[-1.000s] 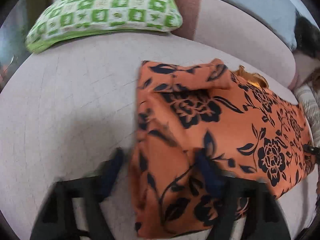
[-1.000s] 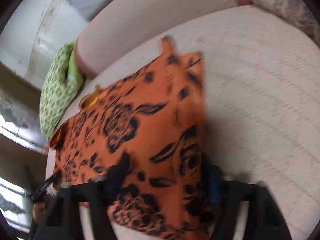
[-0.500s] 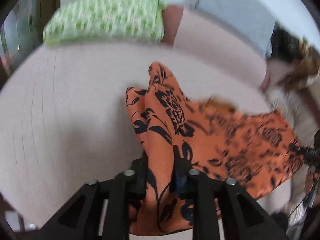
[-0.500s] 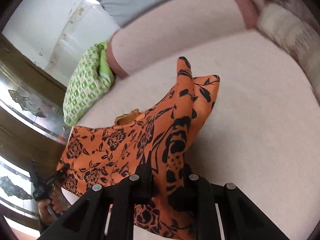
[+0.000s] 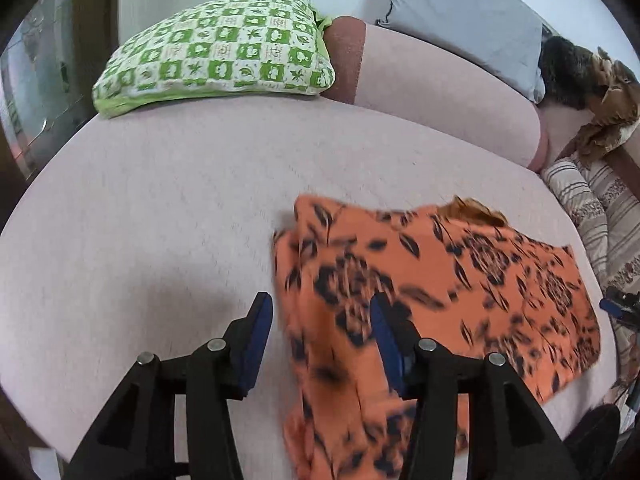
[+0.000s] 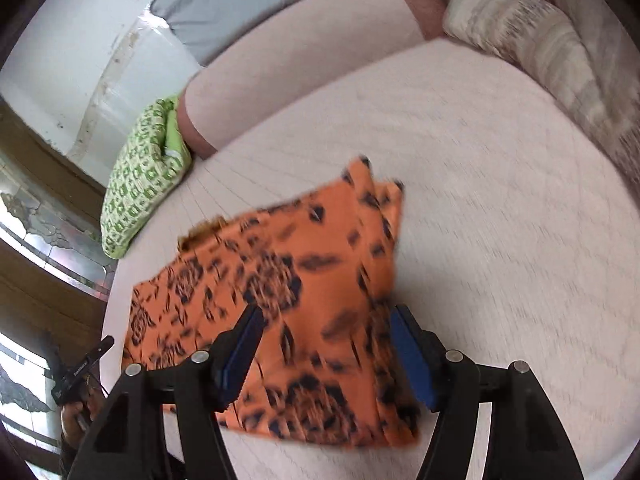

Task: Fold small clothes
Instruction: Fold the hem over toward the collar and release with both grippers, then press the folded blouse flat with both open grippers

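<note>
Left gripper [image 5: 318,330] and right gripper [image 6: 326,344] fingers apart, just opened, over the orange flowered garment [image 5: 460,280] lying loose between them on the bed [image 5: 160,208].

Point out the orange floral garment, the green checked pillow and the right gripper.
orange floral garment [image 5: 460,280]: left wrist view, middle of the cloth.
green checked pillow [image 5: 224,52]: left wrist view, centre of its top face.
right gripper [image 6: 324,348]: right wrist view, midway between the fingertips.
</note>
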`<state>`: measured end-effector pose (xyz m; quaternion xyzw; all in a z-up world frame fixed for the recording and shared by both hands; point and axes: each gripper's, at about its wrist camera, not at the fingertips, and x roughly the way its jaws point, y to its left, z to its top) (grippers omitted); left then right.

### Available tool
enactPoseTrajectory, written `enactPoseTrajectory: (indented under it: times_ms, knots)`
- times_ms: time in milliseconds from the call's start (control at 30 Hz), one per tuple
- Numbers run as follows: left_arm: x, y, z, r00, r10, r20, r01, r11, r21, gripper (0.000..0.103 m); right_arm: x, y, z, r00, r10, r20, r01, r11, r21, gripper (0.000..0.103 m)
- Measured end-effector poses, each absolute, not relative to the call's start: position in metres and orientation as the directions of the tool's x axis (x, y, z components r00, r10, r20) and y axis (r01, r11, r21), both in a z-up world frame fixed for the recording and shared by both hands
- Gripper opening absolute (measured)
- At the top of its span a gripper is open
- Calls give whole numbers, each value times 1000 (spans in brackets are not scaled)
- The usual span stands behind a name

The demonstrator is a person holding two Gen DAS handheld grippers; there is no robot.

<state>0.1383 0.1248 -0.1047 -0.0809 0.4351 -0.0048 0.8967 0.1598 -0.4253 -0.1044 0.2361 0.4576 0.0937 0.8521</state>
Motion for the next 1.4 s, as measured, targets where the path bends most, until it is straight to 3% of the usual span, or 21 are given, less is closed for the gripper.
enactPoseTrajectory:
  times_ms: [167,200,233,267,300,367,433,533,600,633,667,700,733,833,967,1033,1100,1167,1200,1300,1400]
  knots:
    - [175,140,-118,583,-88,-808,-97,979,-177,51,219,-428,-102,561,336,-757,63,894,443,69]
    - [183,139,-126,567,-82,-819,-100,981,-167,45,227,-427,-108,547,329,-770,67,899,432,69]
    - [189,138,-131,553,-89,-829,-95,981,-169,16,238,-426,-115,528,312,-790,84,907,414,66]
    - [195,137,-137,528,-93,-844,-93,982,-166,4,245,-423,-120,512,305,-803,80,914,398,36]
    - [199,138,-140,510,-91,-855,-111,979,-170,4,253,-417,-125,485,287,-826,76,927,367,17]
    - [189,139,-125,580,-60,-812,-140,975,-172,4,255,-411,-120,489,245,-837,91,940,328,8]
    - [165,132,-103,669,-9,-743,-143,980,-141,4,244,-400,-96,560,183,-808,64,963,263,8]
    - [172,122,-137,597,73,-799,-181,982,-45,6,237,-390,-91,578,114,-808,59,982,180,8]
    - [181,125,-156,564,95,-821,-213,976,-33,9,253,-403,-128,505,102,-857,121,975,187,16]
    - [179,121,-145,576,103,-811,-205,979,-21,16,255,-414,-142,486,114,-866,174,959,224,25]
    - [175,120,-133,592,82,-802,-196,980,-44,27,249,-422,-141,513,134,-848,211,938,275,44]
    - [173,120,-127,611,63,-789,-188,980,-68,52,242,-424,-133,545,129,-829,222,931,290,60]
    - [166,120,-115,641,74,-764,-191,979,-66,58,233,-423,-122,578,106,-809,216,936,277,73]
    - [140,116,-89,696,55,-716,-158,984,-78,57,205,-415,-86,656,106,-747,164,946,279,73]
    - [103,92,-77,736,-24,-676,-53,994,-94,57,169,-382,-54,651,382,-656,-50,884,465,74]
    - [99,86,-99,706,-24,-708,-46,996,-80,58,159,-374,-64,621,475,-624,-96,836,541,78]
    - [115,89,-148,546,53,-836,-114,993,-11,59,164,-378,-107,560,475,-679,-7,822,569,78]
    - [112,97,-151,561,20,-828,-135,989,-68,60,166,-396,-156,490,437,-755,168,802,573,62]
    - [106,98,-141,564,31,-825,-149,987,-65,60,158,-404,-154,546,431,-719,189,772,607,62]
    - [84,99,-104,667,42,-744,-145,987,-73,66,141,-396,-121,589,410,-697,155,789,595,67]
    - [65,95,-106,672,71,-737,-147,988,-39,72,118,-379,-97,644,444,-624,33,798,602,84]
